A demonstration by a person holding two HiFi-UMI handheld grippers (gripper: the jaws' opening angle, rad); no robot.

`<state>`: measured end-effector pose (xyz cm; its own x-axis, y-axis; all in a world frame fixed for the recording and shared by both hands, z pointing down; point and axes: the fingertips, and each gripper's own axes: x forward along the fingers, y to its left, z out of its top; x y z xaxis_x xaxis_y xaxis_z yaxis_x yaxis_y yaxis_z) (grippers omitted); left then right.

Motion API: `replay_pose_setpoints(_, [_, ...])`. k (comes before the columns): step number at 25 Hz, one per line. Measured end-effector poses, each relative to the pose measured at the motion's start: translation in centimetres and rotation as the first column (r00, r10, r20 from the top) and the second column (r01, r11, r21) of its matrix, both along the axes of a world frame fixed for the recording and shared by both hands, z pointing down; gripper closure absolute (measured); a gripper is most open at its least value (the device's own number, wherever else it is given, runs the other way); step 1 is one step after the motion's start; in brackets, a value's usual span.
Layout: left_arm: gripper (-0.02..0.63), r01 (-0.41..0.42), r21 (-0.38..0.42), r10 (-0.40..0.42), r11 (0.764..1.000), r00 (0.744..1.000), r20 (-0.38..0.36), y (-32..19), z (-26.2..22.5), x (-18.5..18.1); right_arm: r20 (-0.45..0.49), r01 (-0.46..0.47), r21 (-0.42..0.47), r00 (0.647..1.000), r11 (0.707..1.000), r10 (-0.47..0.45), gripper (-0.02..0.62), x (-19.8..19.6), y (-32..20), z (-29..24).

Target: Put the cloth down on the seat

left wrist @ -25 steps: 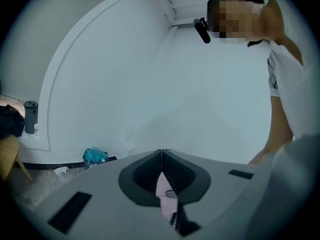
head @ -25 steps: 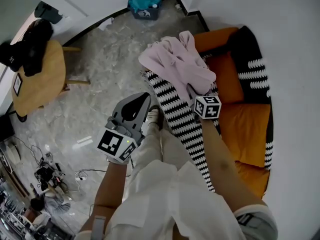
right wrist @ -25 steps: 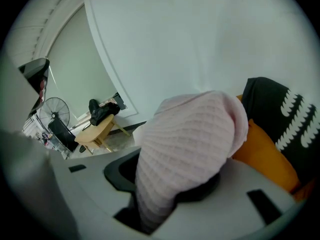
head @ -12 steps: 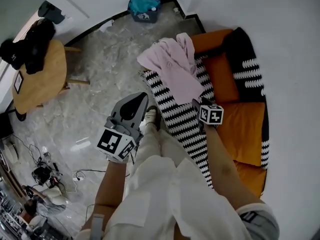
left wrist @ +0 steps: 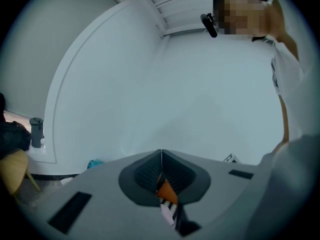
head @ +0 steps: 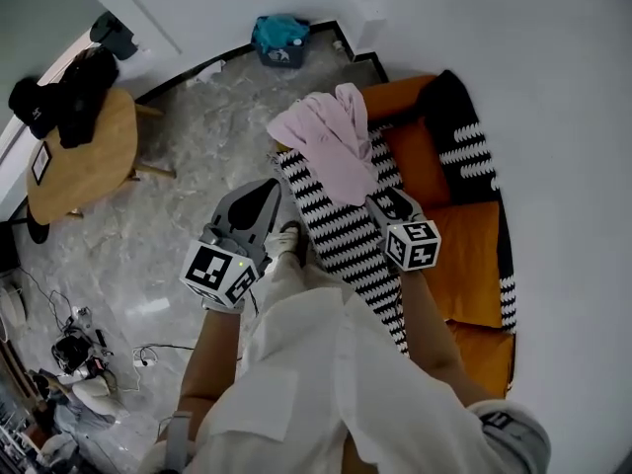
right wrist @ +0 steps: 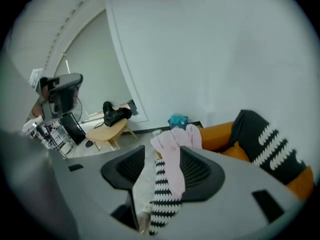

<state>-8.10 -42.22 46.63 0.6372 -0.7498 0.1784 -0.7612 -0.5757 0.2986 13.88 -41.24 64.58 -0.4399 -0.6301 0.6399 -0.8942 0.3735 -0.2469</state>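
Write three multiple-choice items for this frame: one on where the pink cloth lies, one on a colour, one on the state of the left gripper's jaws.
1. Where does the pink cloth lie?
A. On the round wooden table
B. On the black-and-white zigzag throw over the sofa
C. On the marble floor

2. What colour are the sofa cushions?
A. Green
B. Grey
C. Orange

3. How do the jaws of the left gripper stand?
A. Together, with nothing between them
B. Wide apart
C. Clamped on the cloth

Answers:
1 B: the head view shows the cloth bunched on the throw at the sofa's end.
2 C: the cushions beside the throw are plainly orange.
3 A: the left gripper view shows the two pads meeting, with nothing held between them.
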Motion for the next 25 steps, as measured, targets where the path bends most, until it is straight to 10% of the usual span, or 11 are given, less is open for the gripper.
replay_pose_setpoints(10, [0.589,0.053,0.078,-0.053,0.996,0.999,0.002,2.9,-4.6,-1.8,0.166,0.041,0.357,0.98,0.933,-0.107,0.52,-2.3,-0.2,-16.4])
replay_pose_setpoints(25, [0.589,0.18,0.099,-0.18,0.979,0.984,-0.014,6.5,-6.4,-4.2,0.036,0.172,0.52,0.974,0.837,-0.222,0.586,-2.0,0.8,-23.3])
